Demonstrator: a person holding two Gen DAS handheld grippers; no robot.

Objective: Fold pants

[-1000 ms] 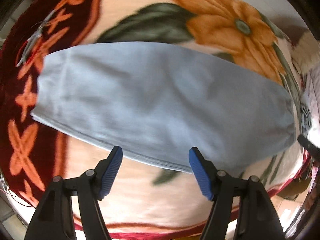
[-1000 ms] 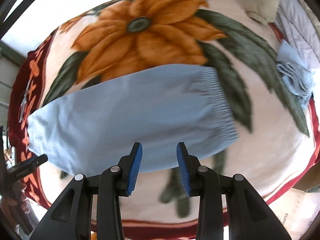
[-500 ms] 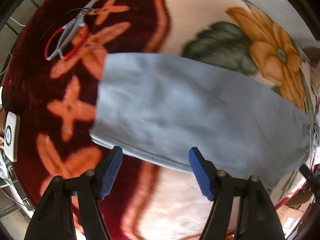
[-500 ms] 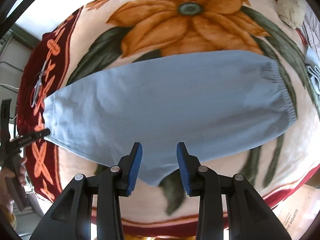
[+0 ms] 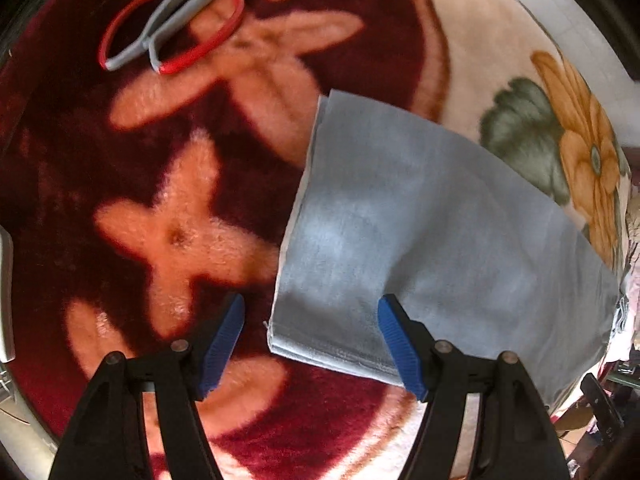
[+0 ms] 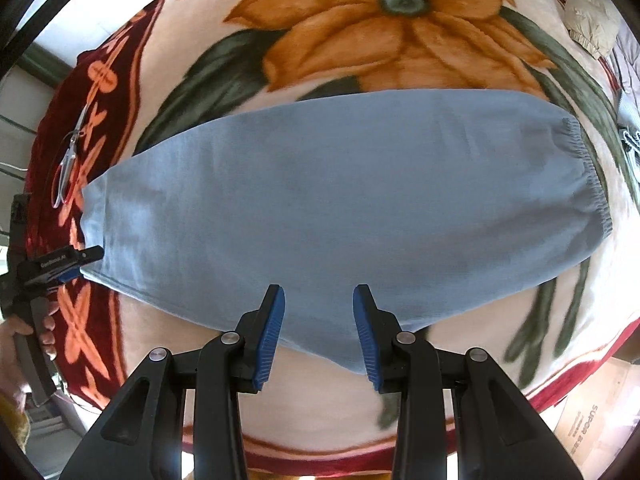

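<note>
Lying flat on the floral blanket, the light blue pants are already folded lengthwise, legs stacked, elastic waistband toward the right in the right wrist view and the stacked hem ends at the left over the dark red border. Step in hand looks like the approach for the crosswise fold, hem brought to waistband. Left gripper has its jaws spread wide and holding nothing, straddling the near hem corner; it hovers close, whether touching I cannot tell. Right gripper has jaws parted, narrower gap, empty, over the near long edge around mid-length. Next move probably calls for the left jaws to drop and pinch all hem layers together, or the fold splits. Red-handled scissors lie on the blanket border beyond the hem, apart from the pants. A cardboard box shows past the blanket's lower right.
</note>
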